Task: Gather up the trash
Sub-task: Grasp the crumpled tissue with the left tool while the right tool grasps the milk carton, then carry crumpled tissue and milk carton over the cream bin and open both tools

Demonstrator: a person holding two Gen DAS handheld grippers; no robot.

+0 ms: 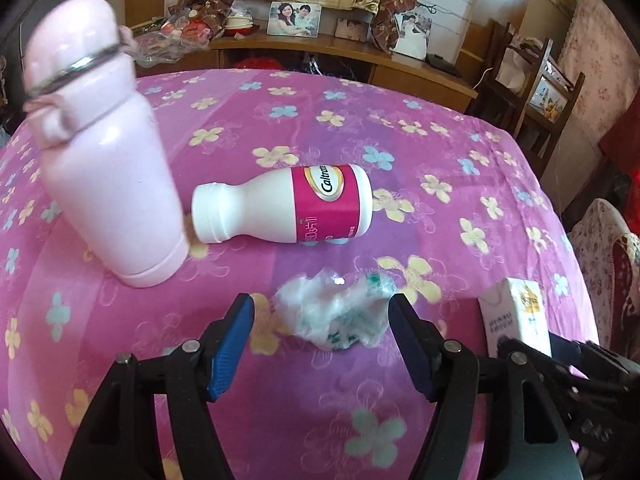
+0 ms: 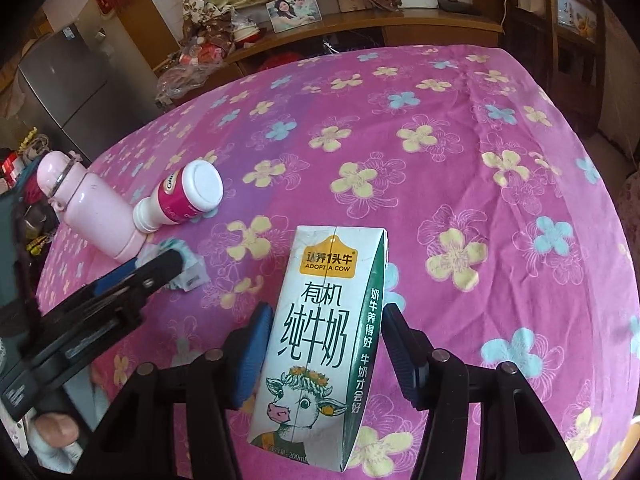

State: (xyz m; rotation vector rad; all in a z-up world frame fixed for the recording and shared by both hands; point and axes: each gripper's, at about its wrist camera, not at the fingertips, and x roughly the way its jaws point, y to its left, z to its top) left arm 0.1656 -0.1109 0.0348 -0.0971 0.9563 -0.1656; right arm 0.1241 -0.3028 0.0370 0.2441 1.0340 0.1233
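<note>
Closest to me, my right tongs (image 2: 324, 352) stand around the milk carton (image 2: 320, 344), which is upright on the pink flowered tabletop (image 2: 480, 184); the left pad looks to be against its front face and the right pad at its green side, but I cannot tell whether they truly press yet, so I count it as bracketed rather than held. I judge the carton light and probably empty, with thin walls that cave under a hard squeeze, so a gentle pinch across the middle of its flat faces should do. My left tongs (image 1: 320, 340) are about half open with nothing gripped, the crumpled plastic wrapper (image 1: 340, 312) lying on the cloth just ahead, between the blue pads (image 1: 230, 344). It should be feather-light, soft and springy, and it will squash to nothing, so I would close fully on the thick of the wad. A little farther lies the white supplement bottle (image 1: 280, 208) on its side, cap toward the pink flask (image 1: 108, 160) standing upright beside it; the bottle is stiff and smooth and may roll, so I would take it across the waist near the label. Beyond the tabletop is a wooden shelf (image 1: 320, 48) with framed photos.
</note>
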